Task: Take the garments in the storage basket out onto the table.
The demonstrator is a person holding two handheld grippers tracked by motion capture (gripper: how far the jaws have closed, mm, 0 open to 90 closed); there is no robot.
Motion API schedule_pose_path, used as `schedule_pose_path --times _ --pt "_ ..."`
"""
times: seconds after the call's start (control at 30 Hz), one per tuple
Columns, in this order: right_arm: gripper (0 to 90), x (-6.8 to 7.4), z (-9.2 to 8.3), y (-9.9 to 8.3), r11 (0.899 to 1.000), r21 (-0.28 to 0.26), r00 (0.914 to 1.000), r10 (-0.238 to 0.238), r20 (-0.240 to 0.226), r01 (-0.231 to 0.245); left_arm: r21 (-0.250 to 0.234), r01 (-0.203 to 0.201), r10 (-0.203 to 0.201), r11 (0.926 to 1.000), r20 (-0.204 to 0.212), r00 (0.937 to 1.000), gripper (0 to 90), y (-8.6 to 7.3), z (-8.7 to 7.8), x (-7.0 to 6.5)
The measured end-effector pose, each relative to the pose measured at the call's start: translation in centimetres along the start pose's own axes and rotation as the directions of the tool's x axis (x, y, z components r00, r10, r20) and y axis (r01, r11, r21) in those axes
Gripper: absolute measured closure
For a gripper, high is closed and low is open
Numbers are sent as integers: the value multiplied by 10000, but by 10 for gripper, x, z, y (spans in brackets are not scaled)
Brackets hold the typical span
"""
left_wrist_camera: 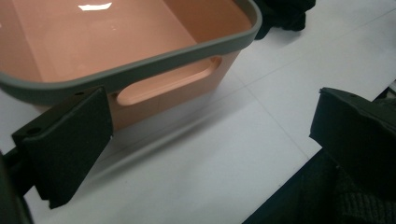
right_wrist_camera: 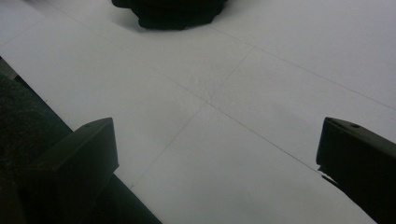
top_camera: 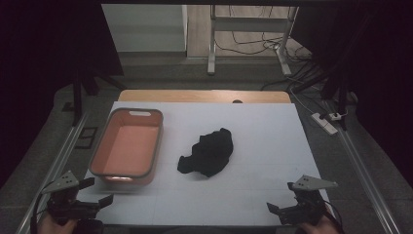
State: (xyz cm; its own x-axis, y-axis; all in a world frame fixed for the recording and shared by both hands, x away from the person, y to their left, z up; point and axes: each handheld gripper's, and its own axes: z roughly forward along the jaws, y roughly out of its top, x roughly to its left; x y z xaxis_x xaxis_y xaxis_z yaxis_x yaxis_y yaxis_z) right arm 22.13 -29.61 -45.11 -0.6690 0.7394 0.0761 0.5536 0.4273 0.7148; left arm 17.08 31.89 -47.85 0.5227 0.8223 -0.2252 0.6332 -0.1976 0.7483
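Nearest us at the bottom left, our left gripper (top_camera: pixel 95 192) hovers over the near left corner of the white table (top_camera: pixel 253 195), jaws spread apart, holding nothing. Our left gripper view looks between those jaws (left_wrist_camera: pixel 210 126) at bare tabletop, with the orange tub (left_wrist_camera: pixel 140 51) just beyond the left jaw and no contact that we can see. From above, the tub (top_camera: pixel 127 146) sits on the left half of the table, grey rim, empty, its near end just ahead of the left gripper. Right of the tub, near the table's middle, a black cloth (top_camera: pixel 208 152) lies crumpled in a heap, apart from the tub and well apart from both grippers. Its edge peeks into the top of the left gripper view (left_wrist_camera: pixel 285 14) and the top of the right gripper view (right_wrist_camera: pixel 170 11). At bottom right, our right gripper (top_camera: pixel 277 210) hangs over the near right edge, jaws released wide (right_wrist_camera: pixel 217 154), gripping nothing, white tabletop between them.
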Motion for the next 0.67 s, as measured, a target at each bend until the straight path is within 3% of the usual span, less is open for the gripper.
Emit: schedule_pose_path --times 0.2,0.67 --pt "0 0 0 0 10000 -11 10000 9 0 -9 88 -15 16 10000 -88 10000 0 -3 -3 -1" --pt "0 0 0 0 10000 26 10000 3 47 -3 866 29 -18 9962 -135 9999 0 -6 -3 -3"
